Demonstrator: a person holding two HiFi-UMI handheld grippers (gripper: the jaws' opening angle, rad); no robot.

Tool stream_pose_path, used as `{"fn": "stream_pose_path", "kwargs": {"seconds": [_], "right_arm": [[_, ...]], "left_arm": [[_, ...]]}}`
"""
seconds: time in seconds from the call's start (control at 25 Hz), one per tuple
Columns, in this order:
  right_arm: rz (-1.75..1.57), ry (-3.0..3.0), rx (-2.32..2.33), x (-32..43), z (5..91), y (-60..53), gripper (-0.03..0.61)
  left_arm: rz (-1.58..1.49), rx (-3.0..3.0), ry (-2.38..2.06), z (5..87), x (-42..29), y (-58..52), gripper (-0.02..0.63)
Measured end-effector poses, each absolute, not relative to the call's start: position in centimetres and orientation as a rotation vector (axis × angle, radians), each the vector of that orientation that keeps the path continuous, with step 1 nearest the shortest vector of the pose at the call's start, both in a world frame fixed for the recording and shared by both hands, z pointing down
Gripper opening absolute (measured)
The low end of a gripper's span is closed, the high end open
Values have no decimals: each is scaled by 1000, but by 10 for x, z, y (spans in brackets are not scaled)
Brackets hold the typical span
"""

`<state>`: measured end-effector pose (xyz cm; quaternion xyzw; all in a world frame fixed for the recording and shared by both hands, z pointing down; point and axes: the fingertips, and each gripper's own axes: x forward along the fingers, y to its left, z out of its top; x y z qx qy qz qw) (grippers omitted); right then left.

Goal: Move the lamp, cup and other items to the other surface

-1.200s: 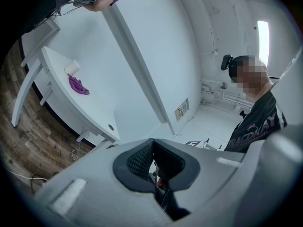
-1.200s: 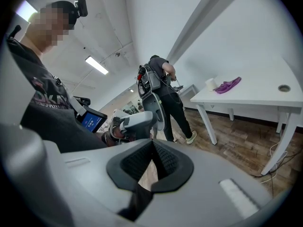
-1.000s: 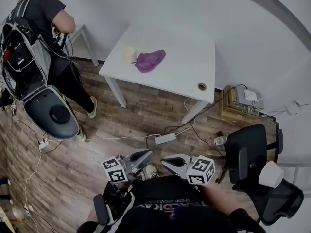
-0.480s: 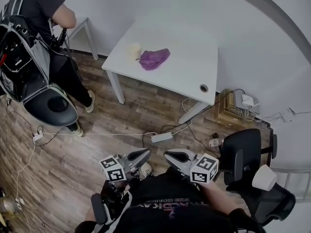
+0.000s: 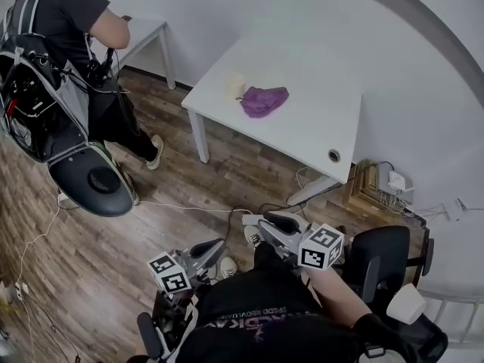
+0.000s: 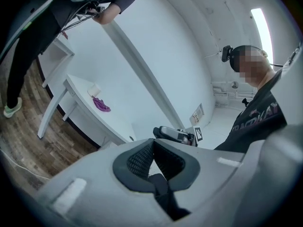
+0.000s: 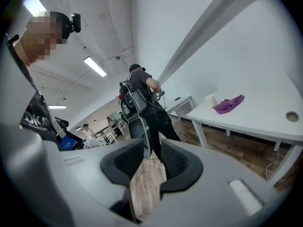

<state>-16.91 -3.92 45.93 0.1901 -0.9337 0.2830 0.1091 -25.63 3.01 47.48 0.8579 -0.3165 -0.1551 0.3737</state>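
Observation:
A white table [image 5: 318, 74] stands by the wall with a purple cloth [image 5: 265, 100] and a pale roll-like thing [image 5: 235, 84] on it. Both also show in the right gripper view, the cloth [image 7: 228, 104] beside the pale thing [image 7: 210, 100], and small in the left gripper view, the cloth [image 6: 101, 104]. My left gripper [image 5: 214, 246] is low over the wooden floor, its pads [image 6: 142, 156] meeting, empty. My right gripper [image 5: 253, 220] reaches further toward the table; its jaws have just been opening, and nothing is between its pads [image 7: 174, 161]. Both grippers are far from the table.
A person [image 5: 72, 44] with a backpack rig stands at the left by a second small table [image 5: 147, 29]. A power strip and cables [image 5: 227, 210] lie on the floor. A black office chair [image 5: 389, 255] with a white cup-like thing [image 5: 404, 305] is at the right.
The right gripper has moved forward toward the table and its jaws have parted. The left gripper has drifted left and lower in the picture. The table now sits further right.

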Motion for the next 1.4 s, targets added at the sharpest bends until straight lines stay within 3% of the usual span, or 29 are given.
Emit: {"fn": "stream_pose_path", "kwargs": {"seconds": [0.28,0.8,1.4], "right_arm": [[718,-2737,562,-171,457,-125,145],[593,-2575,682,-144,512,-329,223],[569,-2265,759,-179,619,-507,375]], "left_arm": [[-467,2126,-1015,475,-281,15,-5],[-477,2031,-1180,476,-263,-53,-5],[-499,1842,-1402,482,-274,-56,-5]]}}
